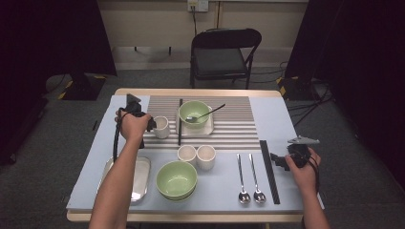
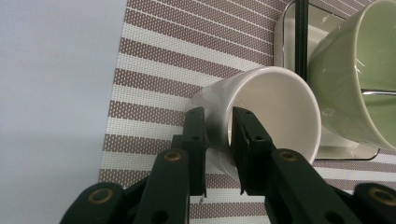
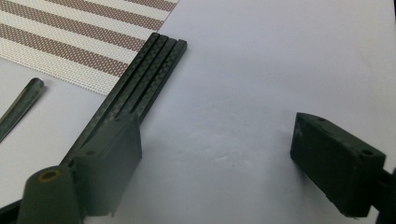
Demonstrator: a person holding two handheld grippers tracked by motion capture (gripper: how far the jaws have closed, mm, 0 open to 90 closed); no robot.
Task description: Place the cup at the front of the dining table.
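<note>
Gripping the white cup's [image 2: 261,116] wall, left tool [image 2: 218,122] is setting it on the mat [image 2: 159,60]; right tool [image 3: 215,154] is idling released.

High view overlooks table [image 1: 86,157], gripper views close above striped placemat [image 1: 239,129], shared with it

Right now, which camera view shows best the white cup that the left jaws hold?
The left gripper view: the white cup is close, tilted, its wall pinched between the jaws over the striped mat. The high view shows it small beside the left hand.
</note>
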